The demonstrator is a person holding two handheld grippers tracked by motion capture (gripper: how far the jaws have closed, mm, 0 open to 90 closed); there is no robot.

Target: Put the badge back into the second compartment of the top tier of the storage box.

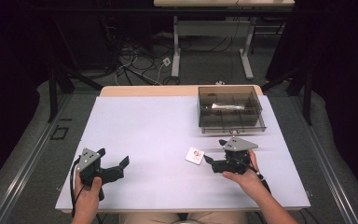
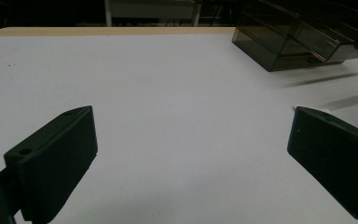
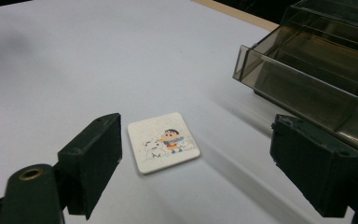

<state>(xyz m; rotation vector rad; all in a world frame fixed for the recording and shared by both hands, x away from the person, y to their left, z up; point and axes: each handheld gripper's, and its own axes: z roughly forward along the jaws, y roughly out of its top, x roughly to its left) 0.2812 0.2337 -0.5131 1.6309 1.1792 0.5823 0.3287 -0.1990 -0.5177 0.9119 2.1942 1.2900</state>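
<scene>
Work looks to be at its very beginning: nothing has been picked up, and the small square coaster (image 1: 195, 155) with a cartoon picture lies flat on the white table (image 1: 144, 126), in front of the smoked plastic organizer box (image 1: 230, 108) and apart from it. Right gripper (image 1: 216, 150) sits just beside the coaster with its jaws spread wide; in the right gripper view the coaster (image 3: 163, 142) lies between the two jaws, nearer the left one, touching neither. Left gripper (image 1: 113, 157) rests well apart on the other side of the table, also released and holding nothing, aimed at bare tabletop. As a guess, grasping the coaster and carrying it to the box are both left to do; one far compartment holds something pale and silvery that I cannot identify.
</scene>
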